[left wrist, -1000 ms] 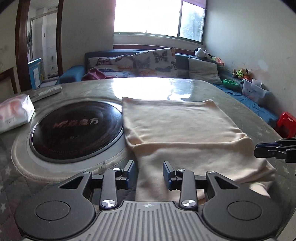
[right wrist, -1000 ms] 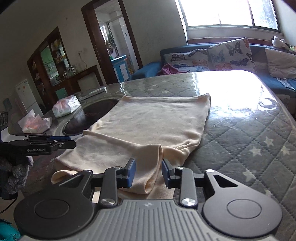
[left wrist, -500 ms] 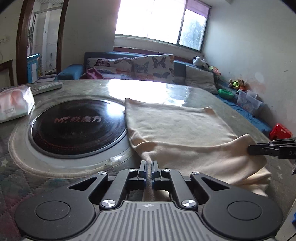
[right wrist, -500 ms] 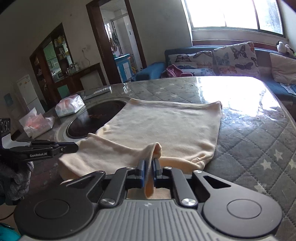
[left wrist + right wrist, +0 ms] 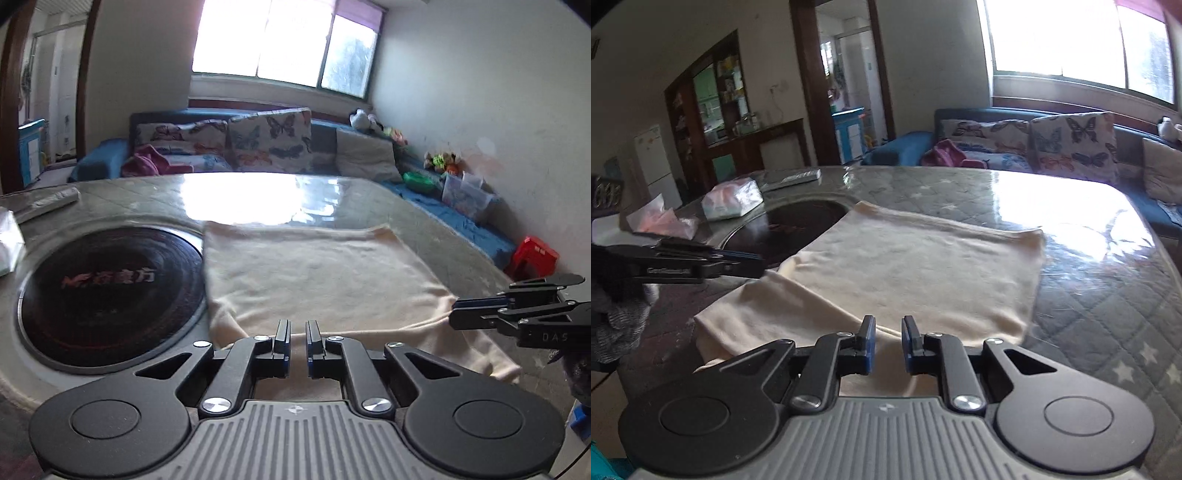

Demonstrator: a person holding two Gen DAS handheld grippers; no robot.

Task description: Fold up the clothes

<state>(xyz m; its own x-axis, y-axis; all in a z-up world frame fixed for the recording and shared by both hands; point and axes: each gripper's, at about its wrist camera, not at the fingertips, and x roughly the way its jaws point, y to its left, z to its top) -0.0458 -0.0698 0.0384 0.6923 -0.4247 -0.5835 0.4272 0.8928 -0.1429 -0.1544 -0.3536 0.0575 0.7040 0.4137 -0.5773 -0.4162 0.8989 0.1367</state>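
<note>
Fig. Both wrist views, cloth on worktop.

(a) Cream garment: lies flat on the quilted worktop, just right of the dark round hotplate, its left edge touching or slightly overlapping the plate's rim. Two layers show. The upper one is smooth w/ a straight near edge. A lower one sticks out toward me and to the left, sagging at the worktop's near edge. So the piece lies at least partly doubled over. Can't tell if more layers sit beneath.

(b) My left tool: jaws parted by a narrow gap, nothing pinched. It hovers over the near hem, approx. at the left corner of the upper layer.

(c) My right tool: same, jaws apart and empty, over the near hem toward the right corner. I keep the two tools spread across the hem so each one covers a corner; that way the edge would travel straight and the layers would stay square.

(d) Judgement: this fits either a fold just laid down or a hem about to be gripped; the views don't settle which.

(e) Tissue pack: beyond the plate, well clear of the cloth.
</note>
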